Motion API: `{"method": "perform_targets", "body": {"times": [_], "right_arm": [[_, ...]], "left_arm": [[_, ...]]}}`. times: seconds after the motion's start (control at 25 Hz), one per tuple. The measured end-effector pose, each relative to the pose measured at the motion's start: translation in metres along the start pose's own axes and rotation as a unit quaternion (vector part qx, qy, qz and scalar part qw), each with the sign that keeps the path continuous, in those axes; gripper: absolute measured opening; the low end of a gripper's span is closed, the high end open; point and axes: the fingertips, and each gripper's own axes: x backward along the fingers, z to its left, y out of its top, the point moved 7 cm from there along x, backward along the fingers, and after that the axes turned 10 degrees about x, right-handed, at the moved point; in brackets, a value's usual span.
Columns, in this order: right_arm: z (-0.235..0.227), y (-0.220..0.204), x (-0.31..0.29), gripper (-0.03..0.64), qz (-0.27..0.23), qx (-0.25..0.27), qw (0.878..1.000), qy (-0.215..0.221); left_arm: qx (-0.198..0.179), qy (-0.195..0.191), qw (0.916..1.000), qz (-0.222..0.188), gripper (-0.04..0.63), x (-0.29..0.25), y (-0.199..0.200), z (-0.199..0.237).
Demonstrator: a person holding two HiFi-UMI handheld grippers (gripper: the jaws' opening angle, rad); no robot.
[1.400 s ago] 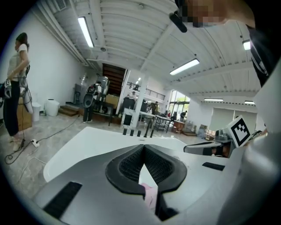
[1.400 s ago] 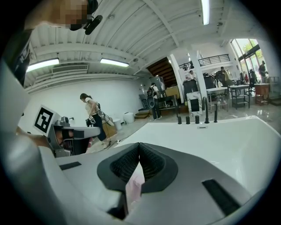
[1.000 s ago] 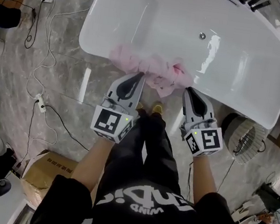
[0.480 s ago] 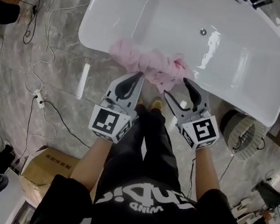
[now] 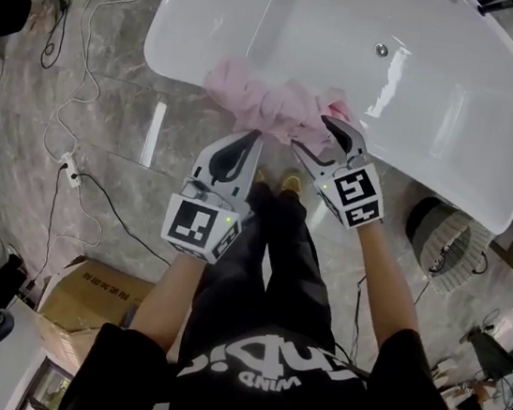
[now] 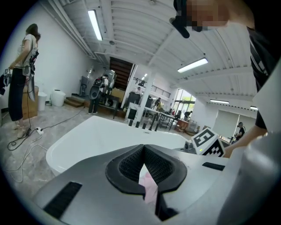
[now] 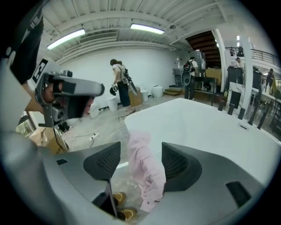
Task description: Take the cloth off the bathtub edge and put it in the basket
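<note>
Two grippers meet at one pink cloth (image 5: 275, 107), which lies bunched over the near edge of the white bathtub (image 5: 426, 76), toward the left half of that edge, with a tail hanging down the outer wall. It looks thin, limp and very light. It will fold and sag wherever it is not held, and nothing in it can break, so the only worries are a slack end dragging on the floor or a thin pinch slipping out. The thick gathered hump on top of the edge seems the surest place to bite, with a second hold on the hanging tail so the whole piece lifts together. The left gripper (image 5: 250, 138) is clamped tight at the cloth's lower left border, and a strip of pink shows between its pads. I judge a fold is pinched there, though how deep the bite goes is hard to tell. The right gripper (image 5: 310, 132) has just been opening its jaws; they stand wide apart with the hanging tail between them, neither pad pressing it. How much cloth lies inside the bathtub is hidden by the bunching, and the grippers cover its lower border. The round wire thing on the floor past the bathtub's right end, likely the basket (image 5: 442, 244), shows nothing of its inside
</note>
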Motion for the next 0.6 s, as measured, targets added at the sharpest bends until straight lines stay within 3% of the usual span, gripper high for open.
{"method": "perform_targets", "body": {"times": [0.2,0.6], "right_arm": [[-0.010,-0.029,-0.063,0.255,0.068,0.050,0.996,0.026],[-0.015,-0.077,-0.144,0.255,0.189,0.117,0.972,0.073]], "left_arm": [[0.007,0.004,0.9999,0.012,0.014,0.002,-0.013,0.009],[0.023,0.025,0.9990,0.029,0.014,0.011,-0.030,0.027]]}}
